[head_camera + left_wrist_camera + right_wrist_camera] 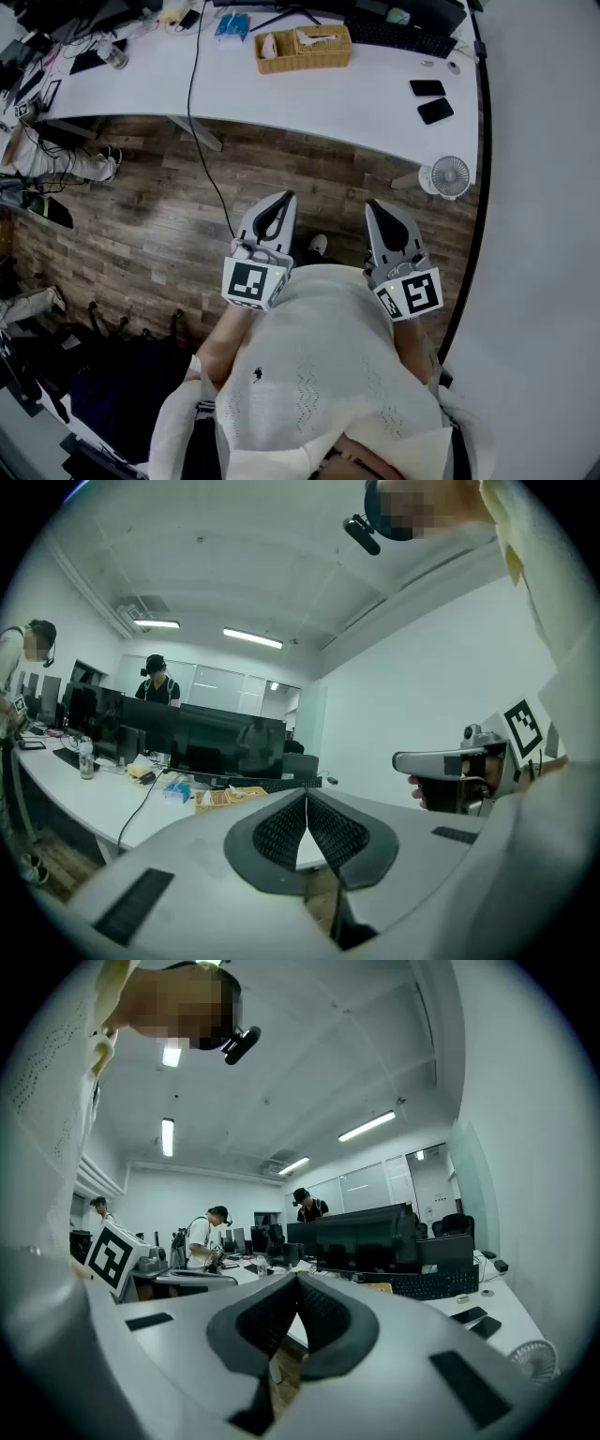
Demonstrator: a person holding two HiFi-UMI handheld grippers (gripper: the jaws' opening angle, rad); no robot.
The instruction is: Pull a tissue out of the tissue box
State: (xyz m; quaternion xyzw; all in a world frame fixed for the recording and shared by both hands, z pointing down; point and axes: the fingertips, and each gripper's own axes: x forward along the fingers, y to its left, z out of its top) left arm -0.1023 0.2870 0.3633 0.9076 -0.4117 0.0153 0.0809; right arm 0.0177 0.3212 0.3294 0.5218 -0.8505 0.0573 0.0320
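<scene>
- The head view looks steeply down from above the person [323, 375] onto the left gripper [284, 199], the right gripper [374, 206] and the white desk [281, 98] ahead.
- Each gripper view looks about level along its own jaws, close behind them.
- Both gripper views share that desk and its monitors [202, 738].

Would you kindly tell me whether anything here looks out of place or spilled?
Nothing stands out: the wicker basket sits upright on the desk, two phones lie flat near its end, and nothing looks spilled.
</scene>
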